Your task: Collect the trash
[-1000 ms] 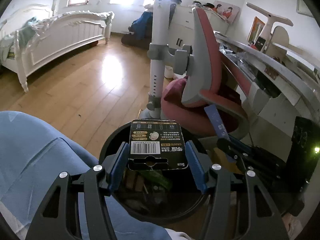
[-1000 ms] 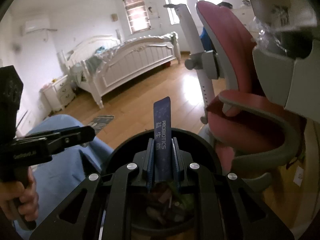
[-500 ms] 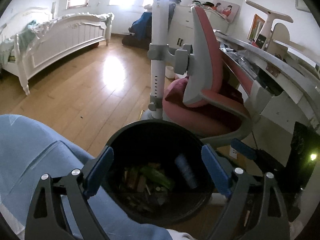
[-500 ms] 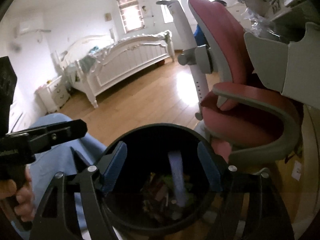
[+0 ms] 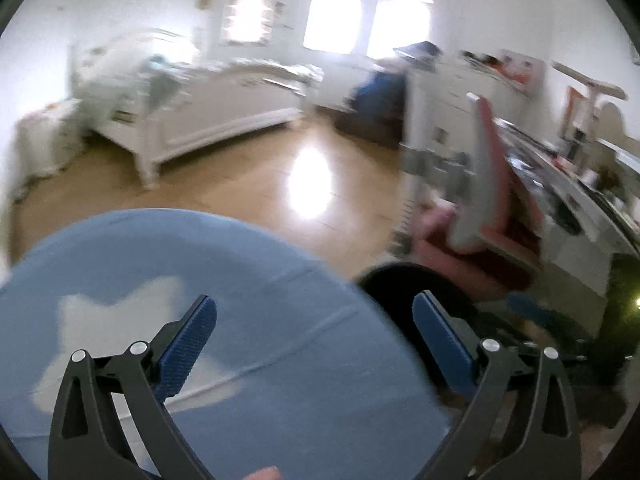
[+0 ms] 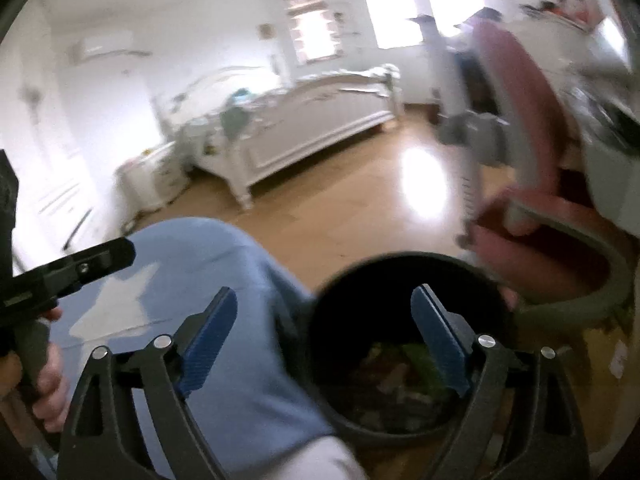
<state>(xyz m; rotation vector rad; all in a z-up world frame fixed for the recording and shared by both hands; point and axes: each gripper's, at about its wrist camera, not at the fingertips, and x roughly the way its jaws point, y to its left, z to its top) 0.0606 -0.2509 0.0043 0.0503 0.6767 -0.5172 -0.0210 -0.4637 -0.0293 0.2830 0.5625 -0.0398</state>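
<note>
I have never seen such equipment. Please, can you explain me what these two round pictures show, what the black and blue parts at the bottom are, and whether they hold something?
A person holds a hand tool with two jaws in each hand; a wide-angle camera on each tool looks forward along them, so each round picture is one tool's view. The left gripper and the right gripper have black arms with blue pads. Both have just been opening and hold nothing. Below the right one stands a black trash bin with rubbish inside, on a wooden floor. The blue cloth is the person's trouser leg. Behind are a white bed and a pink chair.
</note>
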